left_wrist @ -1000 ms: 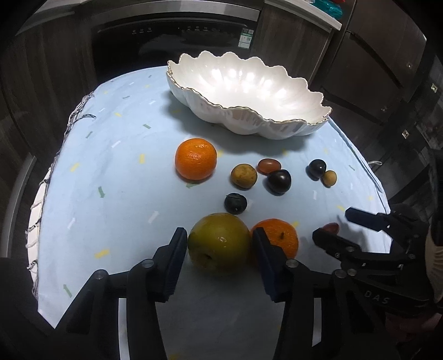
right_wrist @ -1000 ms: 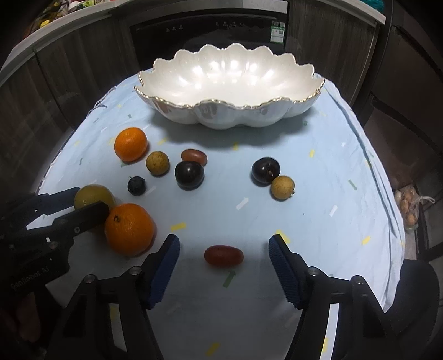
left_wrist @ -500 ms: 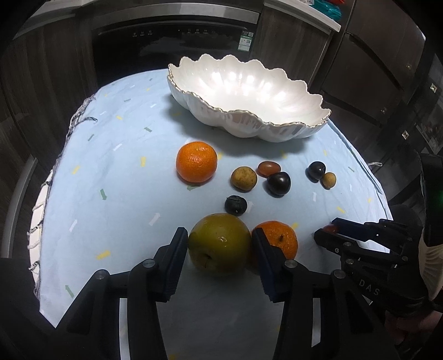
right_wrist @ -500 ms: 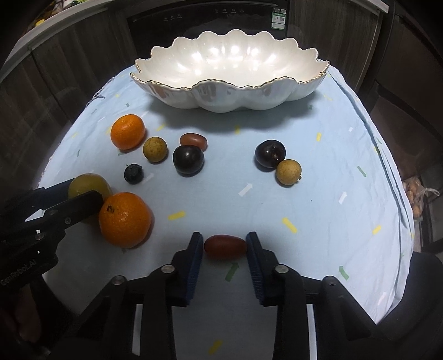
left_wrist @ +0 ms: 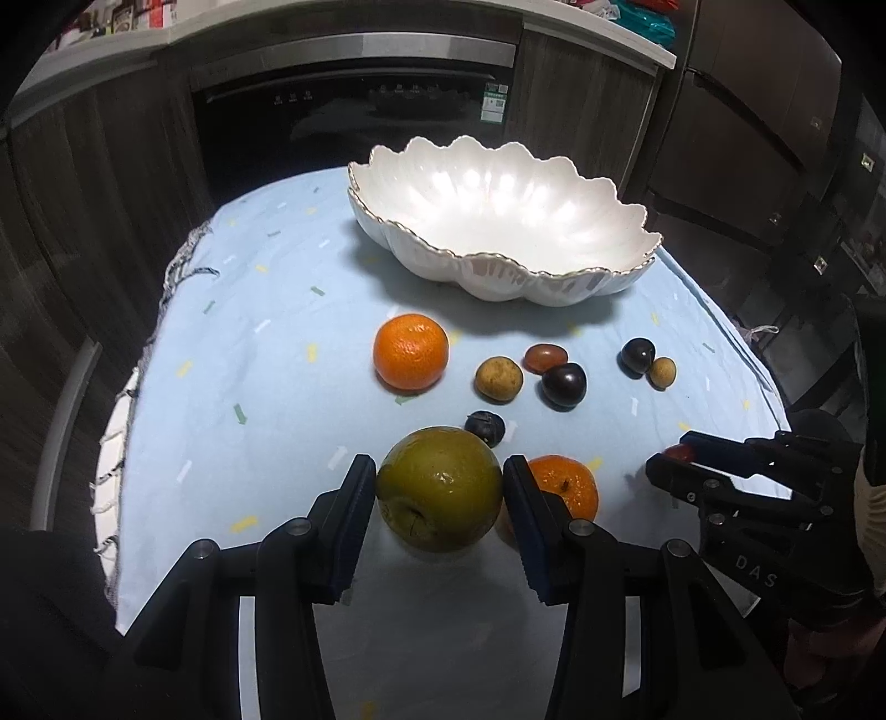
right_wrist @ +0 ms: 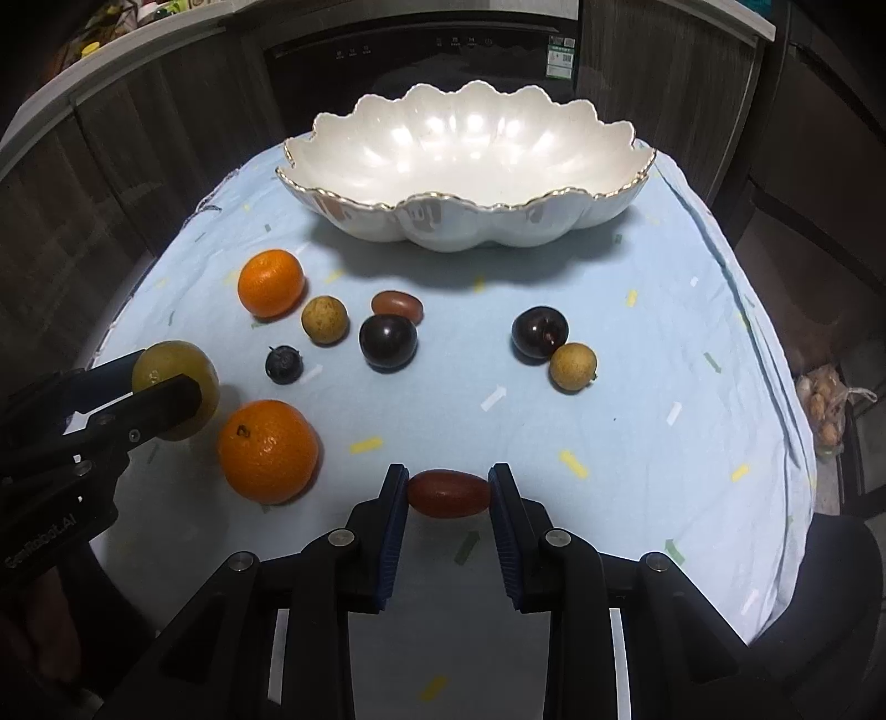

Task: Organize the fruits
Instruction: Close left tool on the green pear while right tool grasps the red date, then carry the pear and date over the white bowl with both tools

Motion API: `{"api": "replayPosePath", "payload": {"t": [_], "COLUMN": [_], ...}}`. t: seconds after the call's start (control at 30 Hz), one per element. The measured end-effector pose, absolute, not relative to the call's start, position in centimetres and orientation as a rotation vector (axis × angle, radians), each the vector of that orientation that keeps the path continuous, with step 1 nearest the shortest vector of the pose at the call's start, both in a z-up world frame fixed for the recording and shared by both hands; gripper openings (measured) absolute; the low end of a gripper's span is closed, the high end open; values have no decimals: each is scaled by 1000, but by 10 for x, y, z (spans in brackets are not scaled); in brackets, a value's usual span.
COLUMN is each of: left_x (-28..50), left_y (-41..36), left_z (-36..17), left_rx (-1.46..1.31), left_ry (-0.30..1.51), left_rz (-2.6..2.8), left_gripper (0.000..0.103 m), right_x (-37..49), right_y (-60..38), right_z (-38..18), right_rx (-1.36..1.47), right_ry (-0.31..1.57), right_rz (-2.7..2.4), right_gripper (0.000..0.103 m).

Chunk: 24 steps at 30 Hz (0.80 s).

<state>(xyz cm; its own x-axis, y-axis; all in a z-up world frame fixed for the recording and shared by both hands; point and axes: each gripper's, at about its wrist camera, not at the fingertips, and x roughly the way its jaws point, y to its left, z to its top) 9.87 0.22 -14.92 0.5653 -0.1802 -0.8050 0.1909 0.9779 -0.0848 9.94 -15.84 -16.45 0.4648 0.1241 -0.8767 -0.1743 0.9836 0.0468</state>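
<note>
On the counter's pale blue cloth, we had our left gripper clamped on a greenish-yellow apple, its jaws pressing both sides. Our right gripper gripped a reddish-brown oblong fruit, jaws tight on its ends. An orange sat just beside the apple. Beyond lay another orange, dark plums and small tan fruits, near the white scalloped bowl.

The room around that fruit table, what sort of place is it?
Most likely a home kitchen. A built-in oven with a control strip sits in dark cabinets under a countertop, and a white scalloped bowl stands on the cloth-covered table.
</note>
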Motion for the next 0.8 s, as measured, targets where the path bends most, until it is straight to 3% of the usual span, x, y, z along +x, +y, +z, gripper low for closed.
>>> {"api": "replayPosePath", "payload": {"t": [0.8], "left_x": [101], "left_y": [-2], "left_z": [-107], "left_rx": [79], "left_ry": [827], "left_rz": [-174], "left_gripper": [47], "right_x": [104], "right_y": [-161], "right_z": [-122], "right_rx": [-59], "right_ry": [945], "right_rz": [170], "right_gripper": [31]}}
